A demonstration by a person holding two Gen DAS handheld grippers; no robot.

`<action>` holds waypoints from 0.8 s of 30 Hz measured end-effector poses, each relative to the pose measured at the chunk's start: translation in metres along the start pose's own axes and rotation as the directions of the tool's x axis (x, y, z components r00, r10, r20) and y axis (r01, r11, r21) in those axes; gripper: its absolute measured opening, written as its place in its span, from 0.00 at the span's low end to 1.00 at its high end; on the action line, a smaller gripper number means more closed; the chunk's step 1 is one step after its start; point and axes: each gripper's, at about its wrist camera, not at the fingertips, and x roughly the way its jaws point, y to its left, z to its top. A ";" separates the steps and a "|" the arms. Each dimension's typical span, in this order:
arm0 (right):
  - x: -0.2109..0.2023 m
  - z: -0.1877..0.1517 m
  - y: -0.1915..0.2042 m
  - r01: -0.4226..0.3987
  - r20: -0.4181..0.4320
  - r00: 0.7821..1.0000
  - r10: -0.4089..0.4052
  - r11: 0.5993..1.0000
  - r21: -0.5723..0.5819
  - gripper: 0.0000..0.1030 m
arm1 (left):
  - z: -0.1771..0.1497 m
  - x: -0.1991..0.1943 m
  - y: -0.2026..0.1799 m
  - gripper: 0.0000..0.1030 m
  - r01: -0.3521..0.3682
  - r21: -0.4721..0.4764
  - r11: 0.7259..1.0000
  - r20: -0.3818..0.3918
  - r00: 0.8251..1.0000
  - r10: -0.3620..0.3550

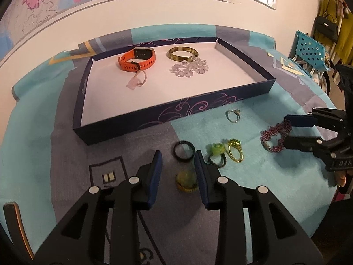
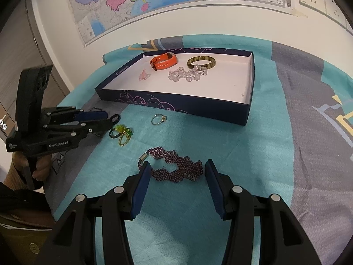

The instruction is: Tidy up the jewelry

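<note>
Both grippers tilt steeply down over the cloth-covered worktop (image 2: 253, 145). Left gripper (image 1: 177, 161): fingers partway apart, nothing gripped; a black ring (image 1: 184, 150) lies just past the tips, a yellow-green ring (image 1: 186, 182) on the cloth between them. Right gripper (image 2: 176, 172): fingers abt half open, straddling the purple beaded bracelet (image 2: 176, 165), pads not pressing it. Silver ring (image 2: 158, 119) sits near the tray (image 2: 176, 106); inside: orange watch (image 2: 164, 61), gold bangle (image 2: 201, 62), crystal beads (image 2: 187, 74).
</note>
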 end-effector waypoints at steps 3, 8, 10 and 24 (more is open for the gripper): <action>0.002 0.001 0.001 0.014 0.002 1.000 -0.014 1.000 -0.003 0.46 | 0.003 0.003 -0.002 0.23 -0.003 0.006 1.000 -0.003 1.000 0.003; 0.003 0.002 -0.001 0.061 0.002 0.998 -0.061 0.998 -0.009 0.29 | 0.004 0.005 -0.007 0.21 -0.009 0.022 1.000 0.001 1.000 0.009; 0.003 0.002 -0.004 0.063 0.003 0.998 -0.063 0.998 -0.001 0.20 | 0.004 0.005 -0.007 0.21 -0.011 0.028 1.000 0.003 1.000 0.011; -0.013 0.018 0.004 -0.011 0.061 0.998 0.012 1.000 -0.004 0.05 | 0.004 -0.006 -0.004 0.21 0.017 -0.001 1.000 0.031 0.999 -0.017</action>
